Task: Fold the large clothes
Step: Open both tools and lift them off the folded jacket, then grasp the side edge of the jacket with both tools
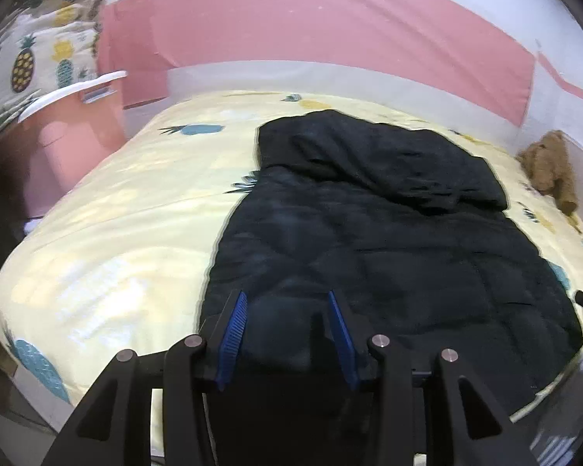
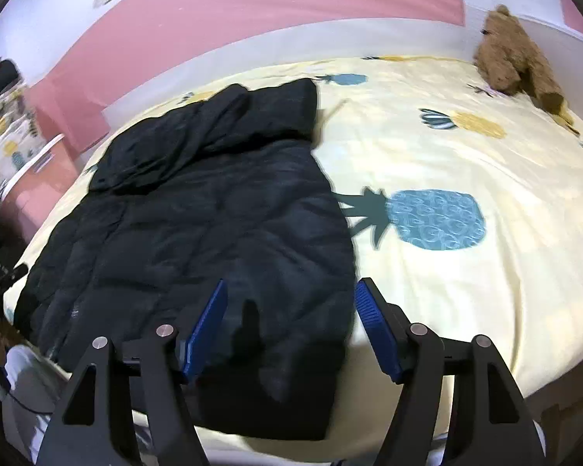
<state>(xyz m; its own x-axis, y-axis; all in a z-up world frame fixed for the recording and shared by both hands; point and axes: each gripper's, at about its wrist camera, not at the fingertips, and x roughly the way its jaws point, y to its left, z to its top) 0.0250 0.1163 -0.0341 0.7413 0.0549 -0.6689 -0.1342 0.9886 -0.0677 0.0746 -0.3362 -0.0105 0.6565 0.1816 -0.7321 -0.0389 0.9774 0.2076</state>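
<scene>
A black quilted jacket [image 1: 369,233] lies lengthwise on the bed, its hood end far from me and its hem hanging over the near edge; it also shows in the right wrist view [image 2: 213,225]. My left gripper [image 1: 287,299] is open, its blue pads [image 1: 233,334] spread over the jacket's near hem, holding nothing. My right gripper [image 2: 291,287] is open above the jacket's near right edge, one pad [image 2: 208,326] over the jacket and the other [image 2: 377,326] over the sheet.
The bed has a pale yellow pineapple-print sheet [image 2: 466,163]. A brown teddy bear [image 2: 517,58] sits at the far right corner, also in the left wrist view [image 1: 548,163]. A pink nightstand [image 1: 66,132] and pineapple-print bedding [image 1: 31,50] stand at the left. A pink and white wall [image 1: 311,15] runs behind.
</scene>
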